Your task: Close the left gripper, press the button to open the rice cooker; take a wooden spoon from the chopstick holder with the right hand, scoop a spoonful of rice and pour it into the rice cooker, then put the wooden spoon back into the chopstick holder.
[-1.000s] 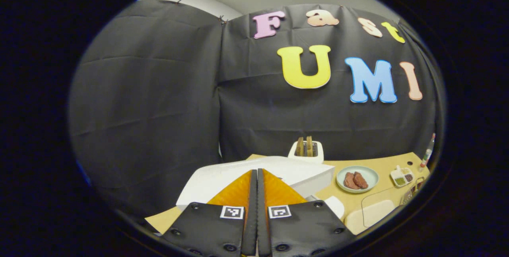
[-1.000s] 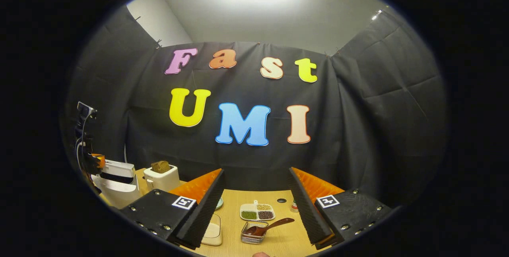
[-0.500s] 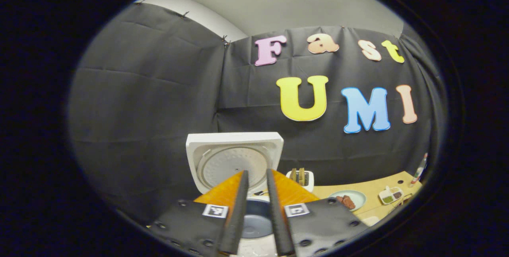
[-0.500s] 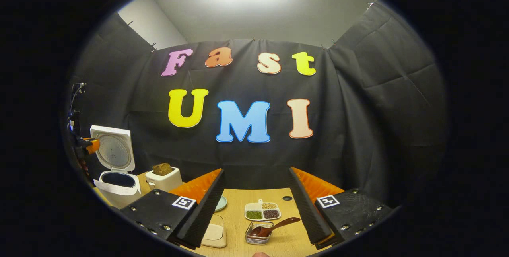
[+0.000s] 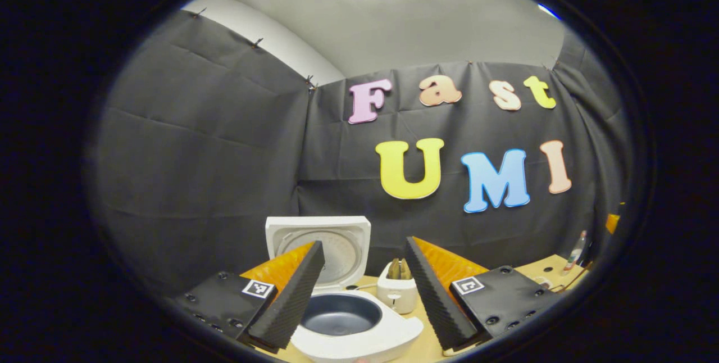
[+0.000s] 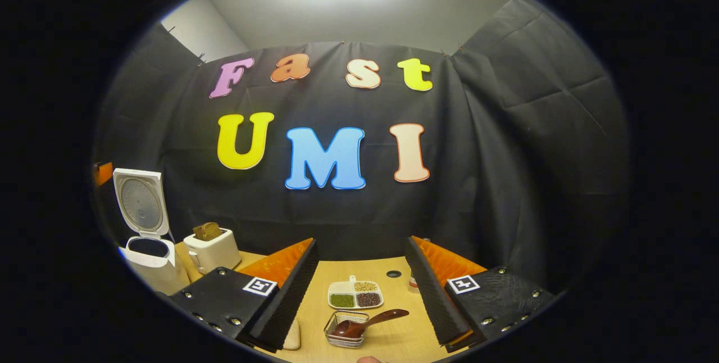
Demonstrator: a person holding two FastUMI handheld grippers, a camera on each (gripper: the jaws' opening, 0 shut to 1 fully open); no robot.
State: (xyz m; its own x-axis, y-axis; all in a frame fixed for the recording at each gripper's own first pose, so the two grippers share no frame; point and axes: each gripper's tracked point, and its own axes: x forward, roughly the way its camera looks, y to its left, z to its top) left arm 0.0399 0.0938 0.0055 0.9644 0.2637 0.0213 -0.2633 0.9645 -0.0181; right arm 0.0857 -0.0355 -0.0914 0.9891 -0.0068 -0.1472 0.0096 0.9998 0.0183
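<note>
Rice cooker (image 5: 348, 318): white, lid raised upright at the back, dark inner pot exposed; it sits just ahead of the left gripper (image 5: 359, 295), low between its fingers.
Left gripper: jaws spread wide, holding nothing, poised above the cooker's front rim.
Toaster (image 5: 396, 290): white, bread slices in its slots, just behind and to the right of the cooker.
Right gripper (image 6: 359, 290): jaws wide apart, empty, above the wooden table (image 6: 393, 335).
Wooden spoon (image 6: 368, 322): dark brown, bowl resting in the wire chopstick holder (image 6: 344, 337), handle slanting up to the right; low between the right gripper's fingers, touching neither.
Divided dish (image 6: 355, 294): white, with green, tan and dark grains, just beyond the holder.
Cooker from the right gripper view: far to the left, lid up, toaster beside it.
</note>
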